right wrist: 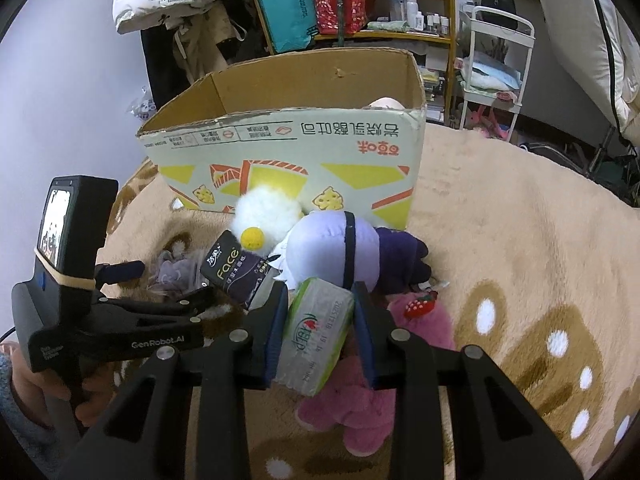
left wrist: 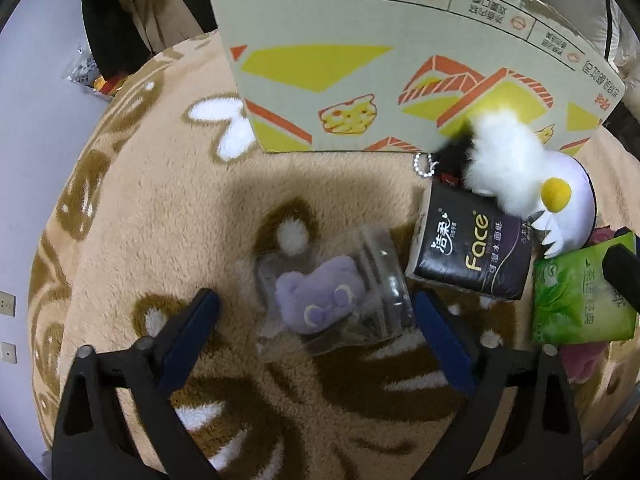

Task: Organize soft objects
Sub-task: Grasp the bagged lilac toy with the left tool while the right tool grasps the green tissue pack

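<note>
1. I am closing my right tool [right wrist: 318, 332] on the green tissue pack [right wrist: 316, 336]; both of its fingers are pressing the sides of the pack, above the pink plush [right wrist: 360, 416] on the blanket [right wrist: 520, 260].
2. My left tool [left wrist: 316, 320] is standing wide open and holding nothing; the purple plush in its clear bag [left wrist: 320, 300] is lying between its fingers, not touched.
3. The cardboard box [right wrist: 288, 152] is standing open just behind the pile, beside the white plush [right wrist: 332, 244] and the black tissue pack [right wrist: 236, 272].
4. I judge the step is picking up; next I am needing to lift the pack over the near wall of the box.
</note>
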